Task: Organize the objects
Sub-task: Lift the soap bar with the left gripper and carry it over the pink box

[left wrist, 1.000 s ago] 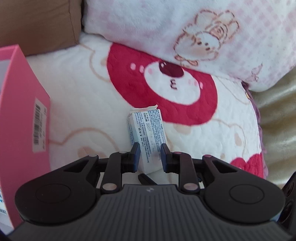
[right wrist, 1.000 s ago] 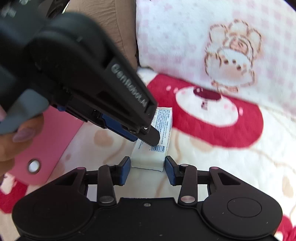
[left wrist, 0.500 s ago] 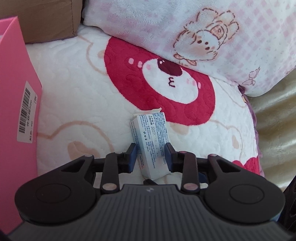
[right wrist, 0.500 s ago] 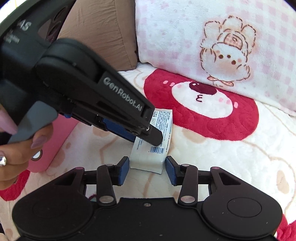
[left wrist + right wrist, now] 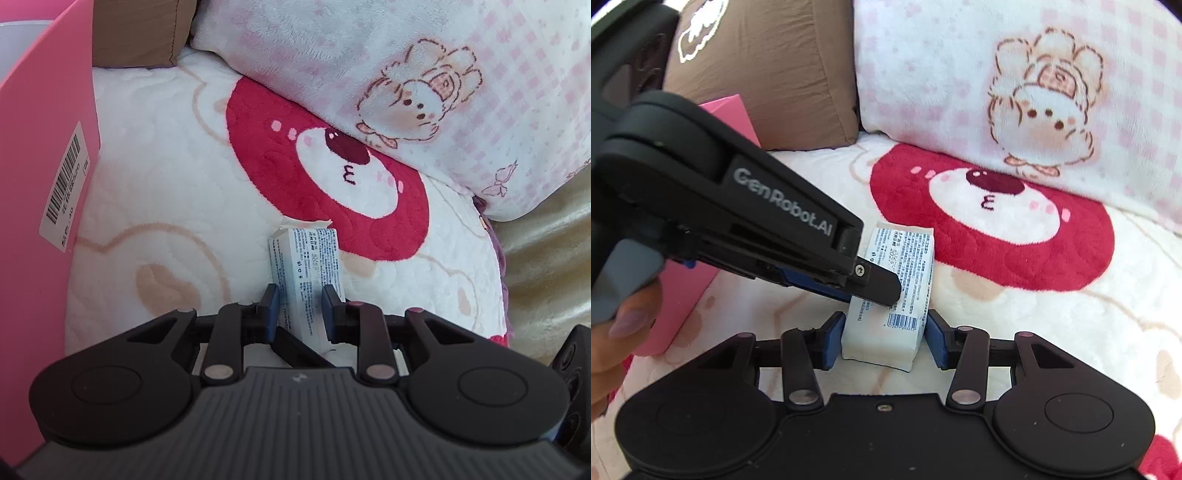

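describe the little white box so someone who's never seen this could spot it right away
Find the white quilted blanket with the big red bear face. Just below that face lies the small white box, with both grippers at it. It is the only carton printed with tiny blue text and a barcode, far smaller than the pink box to its left.

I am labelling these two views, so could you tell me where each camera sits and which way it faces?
Left wrist: on the left gripper, looking down its fingers at the small carton on the bear blanket.
Right wrist: on the right gripper, facing the carton; the left gripper and a hand show.
Shared: carton, blanket, pink box.
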`<state>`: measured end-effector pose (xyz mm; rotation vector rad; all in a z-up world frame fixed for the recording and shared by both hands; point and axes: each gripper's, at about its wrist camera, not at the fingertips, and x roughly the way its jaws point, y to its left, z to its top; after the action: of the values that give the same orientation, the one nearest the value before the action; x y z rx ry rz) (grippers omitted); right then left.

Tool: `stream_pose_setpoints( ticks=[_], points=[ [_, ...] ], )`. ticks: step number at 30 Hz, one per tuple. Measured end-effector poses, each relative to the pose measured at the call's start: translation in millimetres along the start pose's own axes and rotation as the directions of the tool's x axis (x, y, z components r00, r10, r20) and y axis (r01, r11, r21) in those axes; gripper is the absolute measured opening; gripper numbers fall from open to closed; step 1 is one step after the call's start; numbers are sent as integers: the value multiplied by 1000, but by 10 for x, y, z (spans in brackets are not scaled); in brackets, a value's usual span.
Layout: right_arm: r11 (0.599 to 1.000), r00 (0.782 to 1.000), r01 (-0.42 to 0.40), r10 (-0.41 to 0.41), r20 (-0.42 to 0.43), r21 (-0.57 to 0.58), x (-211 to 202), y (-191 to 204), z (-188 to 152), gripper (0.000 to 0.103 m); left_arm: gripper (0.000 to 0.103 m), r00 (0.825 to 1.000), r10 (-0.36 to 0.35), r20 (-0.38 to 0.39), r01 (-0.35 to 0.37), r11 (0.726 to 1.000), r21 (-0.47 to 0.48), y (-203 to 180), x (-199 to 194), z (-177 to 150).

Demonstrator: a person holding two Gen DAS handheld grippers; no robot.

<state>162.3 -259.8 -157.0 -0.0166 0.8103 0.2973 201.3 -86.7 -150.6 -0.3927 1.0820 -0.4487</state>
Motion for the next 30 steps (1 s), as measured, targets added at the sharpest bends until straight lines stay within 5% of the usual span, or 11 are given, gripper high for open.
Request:
stream_pose_setpoints(
  ticks=[30],
  points=[
    [995,999,38,-38,-6,-98,-757,473,160,46,24,999,-34,30,30,992,124,-204,-826,-321]
  ],
)
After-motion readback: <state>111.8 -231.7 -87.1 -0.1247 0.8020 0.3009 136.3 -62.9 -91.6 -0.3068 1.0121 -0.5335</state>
